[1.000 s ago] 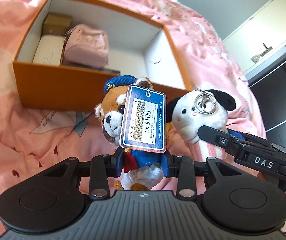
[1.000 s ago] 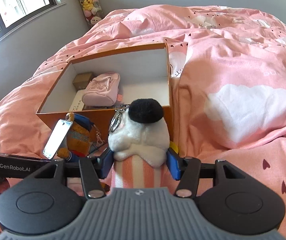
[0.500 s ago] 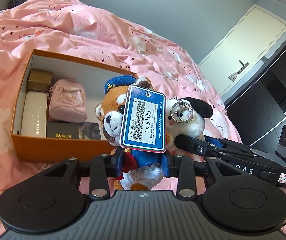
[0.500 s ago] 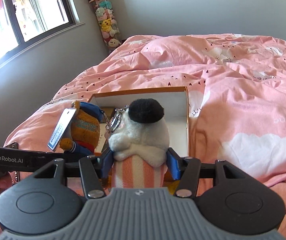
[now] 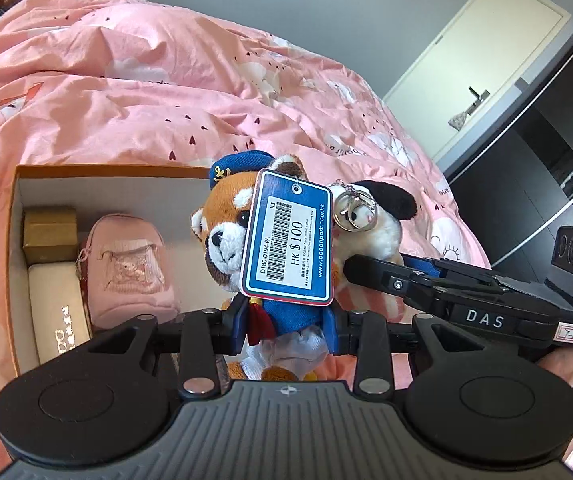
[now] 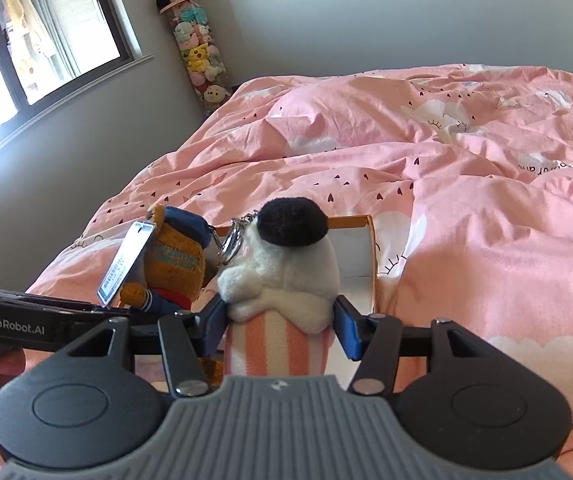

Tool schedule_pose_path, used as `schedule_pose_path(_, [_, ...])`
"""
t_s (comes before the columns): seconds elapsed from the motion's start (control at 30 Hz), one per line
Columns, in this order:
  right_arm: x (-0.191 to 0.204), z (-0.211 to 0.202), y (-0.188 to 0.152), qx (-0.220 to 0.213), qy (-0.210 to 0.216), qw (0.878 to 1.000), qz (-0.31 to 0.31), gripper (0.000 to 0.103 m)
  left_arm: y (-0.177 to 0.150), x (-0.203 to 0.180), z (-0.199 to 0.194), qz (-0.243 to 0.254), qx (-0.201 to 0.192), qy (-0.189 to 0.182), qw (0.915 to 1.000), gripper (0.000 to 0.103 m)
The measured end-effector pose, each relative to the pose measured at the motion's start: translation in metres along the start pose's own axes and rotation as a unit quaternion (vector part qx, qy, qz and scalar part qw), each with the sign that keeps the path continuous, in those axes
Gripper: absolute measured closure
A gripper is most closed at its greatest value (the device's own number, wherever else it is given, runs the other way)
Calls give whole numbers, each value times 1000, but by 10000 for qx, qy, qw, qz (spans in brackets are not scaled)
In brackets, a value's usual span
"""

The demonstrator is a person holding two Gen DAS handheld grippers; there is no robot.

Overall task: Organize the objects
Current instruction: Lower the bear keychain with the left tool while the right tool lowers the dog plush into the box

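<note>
Jaws pinch red panda plush (image 5: 242,240) and dog plush (image 6: 286,276) above pink duvet (image 6: 466,200), grey walls

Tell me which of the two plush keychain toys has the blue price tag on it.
The red panda plush in the blue sailor cap, held by the left gripper. The white dog plush with black ears in the right gripper shows only a metal key ring.

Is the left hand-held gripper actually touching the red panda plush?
Touching. The left wrist view shows the left hand-held gripper with both blue pads pressed into the red panda plush at its blue jacket.
</note>
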State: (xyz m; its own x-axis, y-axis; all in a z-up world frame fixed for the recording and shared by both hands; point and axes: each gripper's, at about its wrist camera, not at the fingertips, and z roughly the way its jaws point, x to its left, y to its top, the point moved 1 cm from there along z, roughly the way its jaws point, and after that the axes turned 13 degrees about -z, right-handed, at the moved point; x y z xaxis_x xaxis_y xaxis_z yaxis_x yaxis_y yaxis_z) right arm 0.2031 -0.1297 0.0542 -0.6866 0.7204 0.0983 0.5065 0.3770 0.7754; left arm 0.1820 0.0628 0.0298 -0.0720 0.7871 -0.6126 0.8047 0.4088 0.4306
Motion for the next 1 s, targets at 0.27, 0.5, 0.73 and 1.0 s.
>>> schedule_pose_path(0.27, [-28,70,12,545,-92,9979,330,45,31,18,61,4,406,188,9990,62])
schedule_pose_path(0.5, [-38,119,16,1070,-254,9933,363,45,43,44,100,-191,720,233,9970,62])
schedule_pose_path(0.73, [-33,147,21,1228,-481,9912,-149,45,53,69,116,-533,928,180,9941,61])
schedule_pose_path(1.0, [-22,168,27,1372,-635,9815,-1176,42,45,79,123,-395,869,342,9948,57])
